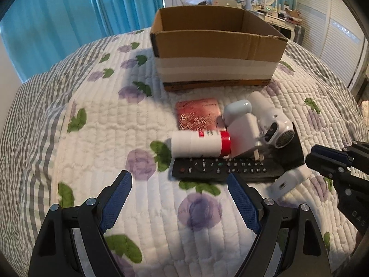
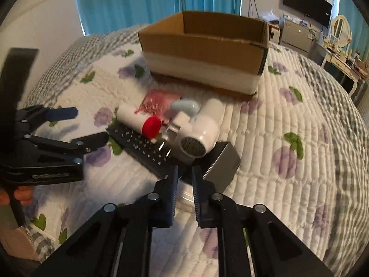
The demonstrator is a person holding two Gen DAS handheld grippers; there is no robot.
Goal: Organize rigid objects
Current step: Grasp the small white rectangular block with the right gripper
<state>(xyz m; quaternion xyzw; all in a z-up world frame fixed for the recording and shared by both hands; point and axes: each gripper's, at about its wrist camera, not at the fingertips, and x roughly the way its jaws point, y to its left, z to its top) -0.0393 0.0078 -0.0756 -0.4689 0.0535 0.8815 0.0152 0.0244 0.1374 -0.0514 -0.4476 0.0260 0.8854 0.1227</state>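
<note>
- From the left wrist camera, the left gripper (image 1: 180, 182) is hanging over the quilt (image 1: 92, 124) with its blue-padded jaws spread wide and nothing between them.
- The black remote (image 1: 221, 167) is lying flat just beyond those fingertips; taking it as the landmark, the white bottle with a red cap (image 1: 198, 143) is lying on its side along the remote's far edge, touching it.
- A red patterned card (image 1: 198, 114) is lying behind the bottle, farther from the remote.
- The white hair dryer (image 1: 272, 120) is sitting behind the remote's right end, with a white block (image 1: 244, 136) and a pale rounded case (image 1: 237, 110) crowding beside it.
- The open cardboard box (image 1: 216, 46) is standing well beyond the remote.
- The right gripper (image 1: 327, 159) is reaching in at the remote's right end.
- From the right wrist camera, the right gripper (image 2: 184, 177) is narrowed to a slim gap, pointing at something white at the remote's (image 2: 143, 147) near end; whether it is gripping it, I cannot tell.
- A grey box (image 2: 221, 166) is resting right of that end, beside the dryer (image 2: 200, 133).
- The left gripper (image 2: 92, 125) is hovering open, left of the remote.
- The bottle (image 2: 140, 120) is leaning across the remote.
</note>
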